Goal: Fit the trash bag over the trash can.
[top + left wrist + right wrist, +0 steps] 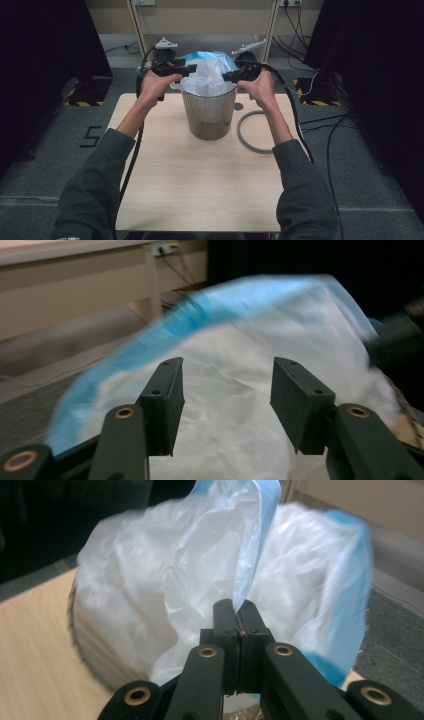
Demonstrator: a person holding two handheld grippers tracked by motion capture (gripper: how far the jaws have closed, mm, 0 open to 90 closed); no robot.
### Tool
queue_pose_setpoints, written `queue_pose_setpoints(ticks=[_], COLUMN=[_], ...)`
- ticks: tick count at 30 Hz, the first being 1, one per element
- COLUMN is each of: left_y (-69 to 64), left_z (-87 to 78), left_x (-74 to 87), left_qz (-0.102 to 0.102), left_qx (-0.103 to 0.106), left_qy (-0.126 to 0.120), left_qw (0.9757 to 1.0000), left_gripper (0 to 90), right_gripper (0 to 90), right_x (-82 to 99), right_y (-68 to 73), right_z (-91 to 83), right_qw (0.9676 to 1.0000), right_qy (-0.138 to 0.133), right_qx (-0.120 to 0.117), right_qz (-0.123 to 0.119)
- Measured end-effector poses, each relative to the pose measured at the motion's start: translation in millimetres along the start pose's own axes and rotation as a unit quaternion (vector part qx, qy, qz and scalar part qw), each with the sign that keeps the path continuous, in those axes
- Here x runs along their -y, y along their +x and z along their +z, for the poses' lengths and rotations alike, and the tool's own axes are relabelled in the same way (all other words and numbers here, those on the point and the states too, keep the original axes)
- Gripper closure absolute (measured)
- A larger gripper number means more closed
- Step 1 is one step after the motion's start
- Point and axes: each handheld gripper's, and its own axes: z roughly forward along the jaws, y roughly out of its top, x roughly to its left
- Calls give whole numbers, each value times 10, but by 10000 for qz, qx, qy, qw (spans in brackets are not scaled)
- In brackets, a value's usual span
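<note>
A see-through grey bin point(209, 113) stands at the middle of the far half of the table. A white plastic bag with a blue rim point(209, 71) bulges out of its top. My left gripper point(176, 68) is at the bag's left side; in the left gripper view its jaws stand apart in front of the bag point(235, 390), with nothing pressed between the pads. My right gripper point(231, 76) is at the bag's right side. In the right gripper view the right gripper point(239, 611) has its jaws pressed together on a fold of the bag's blue-edged rim point(252, 555).
A grey ring point(253, 133) lies flat on the wooden table point(200, 190) to the right of the bin, with a small round disc point(238, 106) beyond it. Cables run over the floor at the right. Dark curtains stand at both sides.
</note>
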Motion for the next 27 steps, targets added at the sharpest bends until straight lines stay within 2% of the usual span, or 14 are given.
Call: queue_pose_setpoints(ticks=[4,7,9,12,14,16,18,19,22,25,27], left_y=[19,17,4,13,22,40,62,75,86,49,39], left_z=[-21,-29,-15,70,150,226,291,318,368,374,372], left_x=[-86,-129,-146,-172,-172,-153,-124,-108,-56,-37,-28], left_qz=[-243,-417,-429,-646,-616,-697,-653,-602,-428,-167,-82], left_qx=[6,-9,-116,-151,-235,-281,-408,-447,-303,-248,-256], left_qy=[-65,-89,-5,121,286,427,575,649,818,847,884], left_qw=[9997,9991,9990,9977,9974,9963,9954,9951,9953,9960,9957], left_gripper=[397,364,341,303,294,276,279,293,447,686,778], right_gripper=[897,897,896,896,896,895,891,887,875,853,806], right_x=[95,127,151,200,206,210,216,218,220,219,212], right_y=[149,233,264,325,366,376,369,366,370,371,359], right_z=[4,-32,-54,-87,-115,-133,-143,-149,-156,-150,-150], right_qw=[9993,9989,9986,9981,9981,9980,9980,9980,9978,9980,9986], right_qy=[120,140,161,158,109,92,84,85,51,45,-23], right_qx=[-92,-92,-86,-104,-109,-128,-123,-120,-126,-111,-88], right_qz=[-330,-439,-500,-581,-589,-612,-611,-615,-643,-619,-526])
